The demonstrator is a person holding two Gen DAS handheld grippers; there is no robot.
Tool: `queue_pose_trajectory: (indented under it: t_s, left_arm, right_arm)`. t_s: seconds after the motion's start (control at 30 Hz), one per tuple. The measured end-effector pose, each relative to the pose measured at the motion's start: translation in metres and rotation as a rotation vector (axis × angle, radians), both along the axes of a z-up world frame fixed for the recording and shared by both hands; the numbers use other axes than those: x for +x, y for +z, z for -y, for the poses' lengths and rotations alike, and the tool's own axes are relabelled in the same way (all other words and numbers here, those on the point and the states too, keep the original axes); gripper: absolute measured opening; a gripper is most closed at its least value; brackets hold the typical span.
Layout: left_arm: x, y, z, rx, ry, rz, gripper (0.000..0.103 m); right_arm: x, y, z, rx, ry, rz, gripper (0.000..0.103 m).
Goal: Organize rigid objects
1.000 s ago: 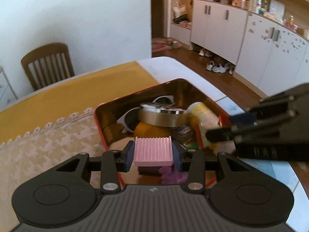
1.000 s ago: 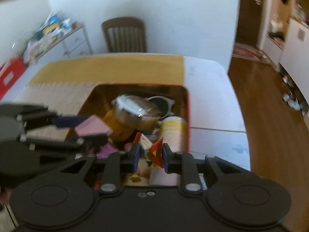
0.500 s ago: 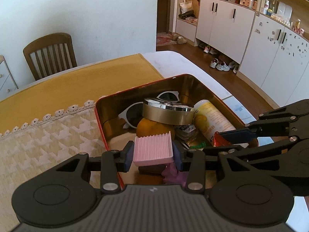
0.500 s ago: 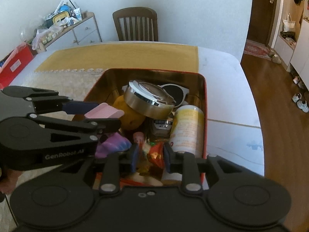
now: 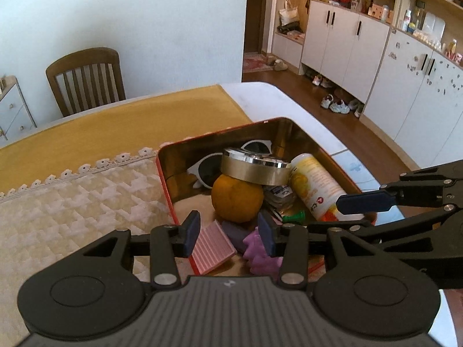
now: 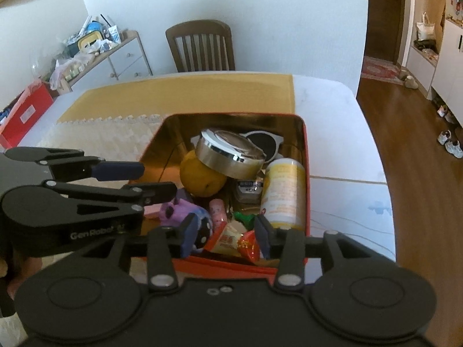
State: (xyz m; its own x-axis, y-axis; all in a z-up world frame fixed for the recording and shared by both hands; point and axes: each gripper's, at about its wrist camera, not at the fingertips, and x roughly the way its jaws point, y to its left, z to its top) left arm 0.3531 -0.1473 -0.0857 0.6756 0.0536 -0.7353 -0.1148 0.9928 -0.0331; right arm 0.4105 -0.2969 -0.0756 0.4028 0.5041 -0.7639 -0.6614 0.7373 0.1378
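light: bright, even daylight | glare: gold inner walls of the tin mirror the contents; sheen on the round metal lid | shadows: soft, short, inside the tin | focus: both views sharp, no motion blur | distortion: strong fisheye, wall and cabinets bow at the edges

One tin, one orange, one round lid, one bottle, one pair of sunglasses, one chair.
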Motion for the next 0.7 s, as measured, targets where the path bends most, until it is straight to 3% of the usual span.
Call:
queue_pose_trajectory:
  t_s: [0.2,0.43,0.7]
  left_arm:
    - [-0.018,0.017,-0.006,-0.019,-0.002,0.041,0.053]
    - [-0.041,0.031,-0.009,-0.048,-0.05,0.083,0.058]
    - [-0.071,0.046,-0.017,-0.058,-0.097,0.134,0.068]
  right_arm:
    - [-0.011,0.012,0.005,0.025,-0.028,0.022,0.058]
    - [-0.03,0.023,0.009,0.047,-0.09,0.056,0.064]
    - [-0.06,0.034,0.012,0.079,-0.153,0.103,0.082]
